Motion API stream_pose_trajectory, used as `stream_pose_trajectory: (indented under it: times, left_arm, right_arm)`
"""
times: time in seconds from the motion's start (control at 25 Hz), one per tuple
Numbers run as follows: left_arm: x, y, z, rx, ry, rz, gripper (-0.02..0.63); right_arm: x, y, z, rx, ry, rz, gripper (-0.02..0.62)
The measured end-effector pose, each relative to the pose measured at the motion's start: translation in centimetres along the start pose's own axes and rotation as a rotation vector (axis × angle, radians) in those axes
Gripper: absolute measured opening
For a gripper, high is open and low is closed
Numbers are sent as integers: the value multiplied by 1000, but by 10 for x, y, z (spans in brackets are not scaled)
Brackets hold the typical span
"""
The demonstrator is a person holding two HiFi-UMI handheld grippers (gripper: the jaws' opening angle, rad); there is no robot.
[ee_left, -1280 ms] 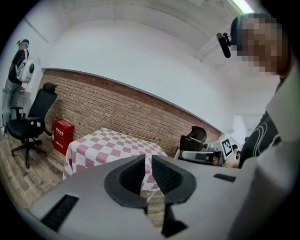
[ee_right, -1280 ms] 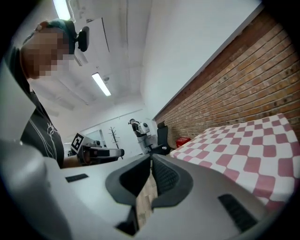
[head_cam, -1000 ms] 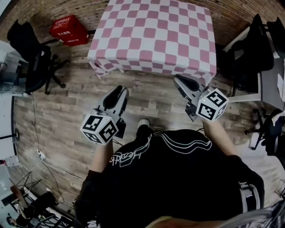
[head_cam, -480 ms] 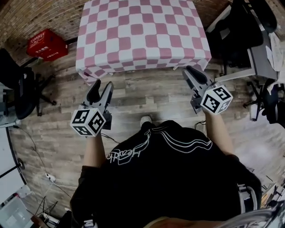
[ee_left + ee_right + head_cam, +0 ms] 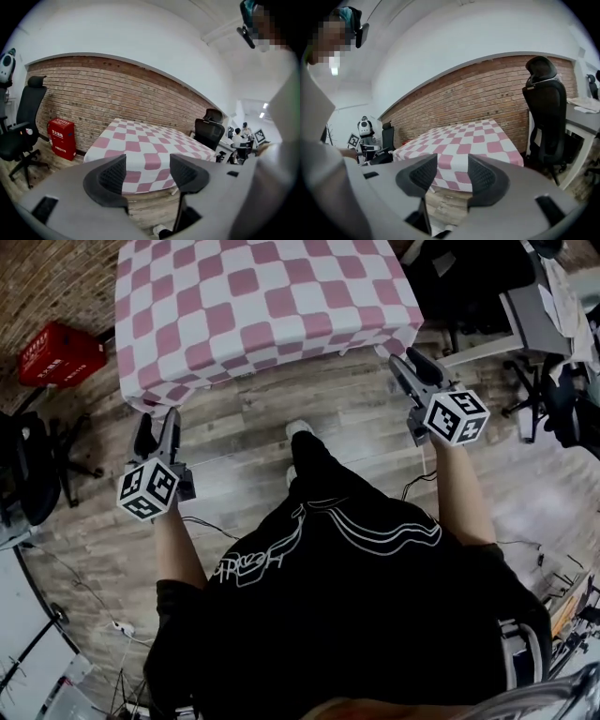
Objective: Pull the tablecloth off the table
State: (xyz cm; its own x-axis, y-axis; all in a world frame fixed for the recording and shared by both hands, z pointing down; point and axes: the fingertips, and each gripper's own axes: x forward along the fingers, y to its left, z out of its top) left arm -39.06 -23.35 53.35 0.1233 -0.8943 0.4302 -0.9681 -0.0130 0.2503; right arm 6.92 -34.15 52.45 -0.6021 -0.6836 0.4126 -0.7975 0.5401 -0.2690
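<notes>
Hovering short of tablecloth (image 5: 262,306), reach step: left gripper (image 5: 157,423), right gripper (image 5: 403,364) jaws just opened, nothing between. Next: pinch hanging edge, probably at corners.

It seems to be an office or lab room: black swivel chairs (image 5: 23,122), a grey desk (image 5: 530,320), a bare brick wall (image 5: 117,98), a wooden floor (image 5: 253,418), and a person seated at screens (image 5: 238,137).
</notes>
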Motion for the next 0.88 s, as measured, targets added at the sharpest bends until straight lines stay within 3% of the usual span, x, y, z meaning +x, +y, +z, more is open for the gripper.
stream_pose_trajectory:
  times: [0.48, 0.72, 0.88]
  left_arm:
    - [61, 90, -30, -20, 65, 233, 290]
    - [77, 130, -56, -25, 150, 332, 290]
    - [84, 154, -67, -37, 181, 397, 290]
  right_arm:
    - [48, -146, -48, 13, 152, -287, 193]
    - [71, -193, -88, -66, 309, -383, 196]
    - [78, -219, -95, -38, 336, -449, 196]
